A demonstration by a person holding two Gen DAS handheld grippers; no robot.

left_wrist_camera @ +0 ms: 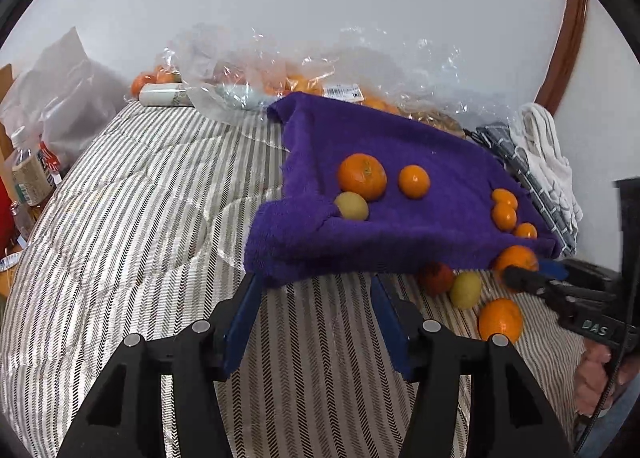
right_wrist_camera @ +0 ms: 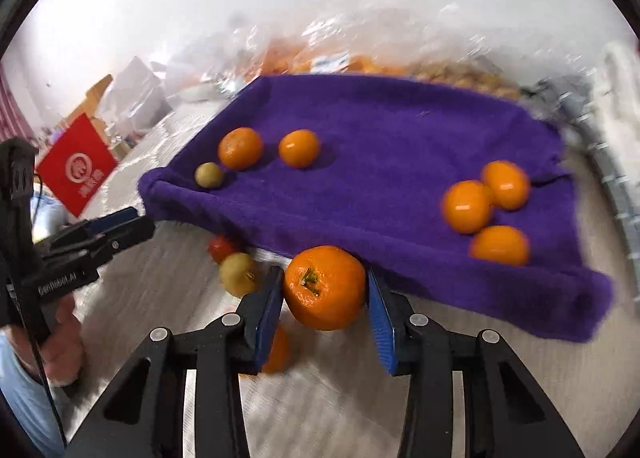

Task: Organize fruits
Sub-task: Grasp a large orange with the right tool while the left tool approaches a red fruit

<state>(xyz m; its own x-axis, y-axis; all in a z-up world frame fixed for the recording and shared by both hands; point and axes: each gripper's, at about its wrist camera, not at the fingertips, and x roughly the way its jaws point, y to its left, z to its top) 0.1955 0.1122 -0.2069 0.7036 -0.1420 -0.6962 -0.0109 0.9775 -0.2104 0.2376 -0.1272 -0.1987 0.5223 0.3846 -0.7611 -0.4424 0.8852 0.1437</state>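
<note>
Striped grey-and-white bedding (left_wrist_camera: 132, 218) covers the bed under everything. Nearest, the right gripper (right_wrist_camera: 325, 290) has its blue pads against both sides of a big round orange (right_wrist_camera: 325, 287), right at the front edge of the fuzzy purple towel (right_wrist_camera: 380, 178). The left gripper (left_wrist_camera: 316, 298) is open and empty, its tips at that same front edge. Beside that edge lie a small yellow-green fruit (left_wrist_camera: 466, 289) and a red one (left_wrist_camera: 435, 277). Farther back, more oranges sit on the towel. Pick-up looks like the step now; next, I think, lift the orange gently onto the towel.
</note>
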